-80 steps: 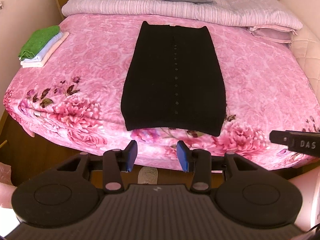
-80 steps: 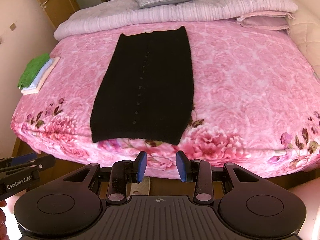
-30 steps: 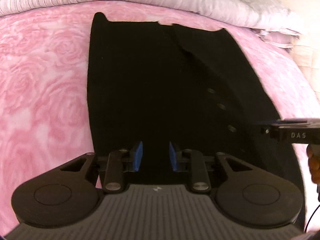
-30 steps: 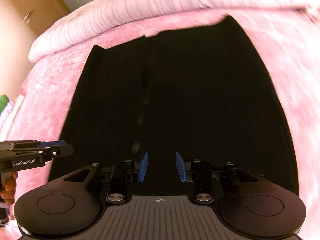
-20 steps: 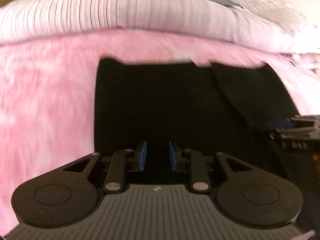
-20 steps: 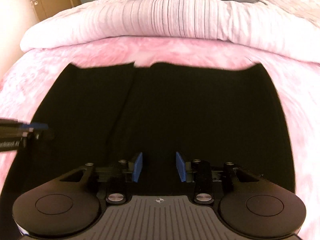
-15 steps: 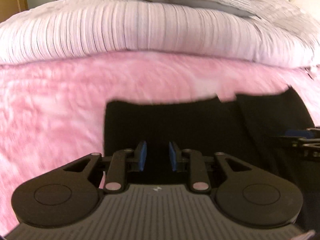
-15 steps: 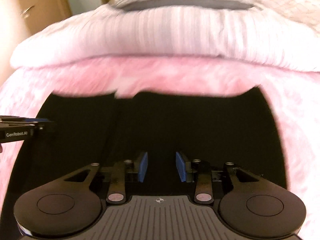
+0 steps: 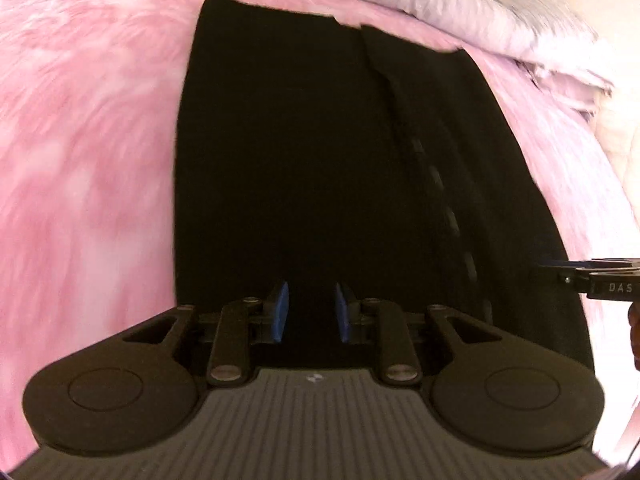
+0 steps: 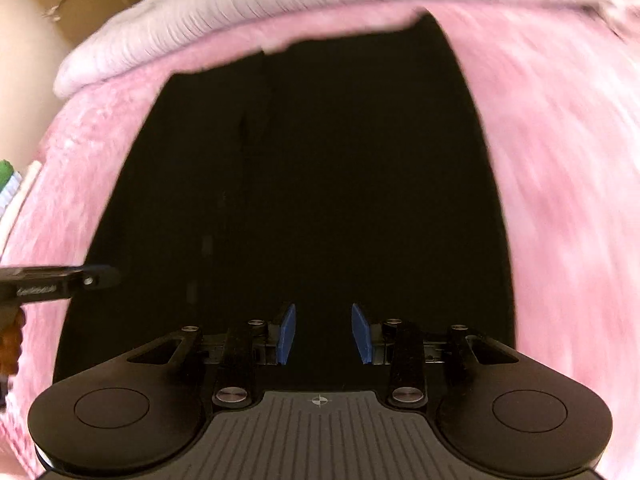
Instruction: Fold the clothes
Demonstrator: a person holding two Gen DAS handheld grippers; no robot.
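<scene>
A long black garment [image 9: 300,140] lies flat on the pink bedspread [image 9: 80,140], with a row of buttons [image 9: 452,220] down its right half. My left gripper [image 9: 310,292] hovers over the garment's near left part, blue pads apart, and I see nothing pinched between them. My right gripper [image 10: 324,312] hovers over the garment [image 10: 320,160] further right, also open, with only dark cloth below. Each gripper shows in the other's view: the right gripper [image 9: 580,276] at the right edge, the left gripper [image 10: 80,280] at the left edge. The garment's near hem is hidden.
A striped pale quilt [image 10: 240,4] lies folded along the far side of the bed beyond the garment's top edge. A small stack of folded clothes [image 10: 8,184] sits at the bed's left edge. Pink bedspread [image 10: 560,160] spreads on both sides of the garment.
Both grippers swept forward to the garment's far edge half a second ago and have drawn back toward its near part. The garment still lies flat. The left jaws stand slightly narrower.
</scene>
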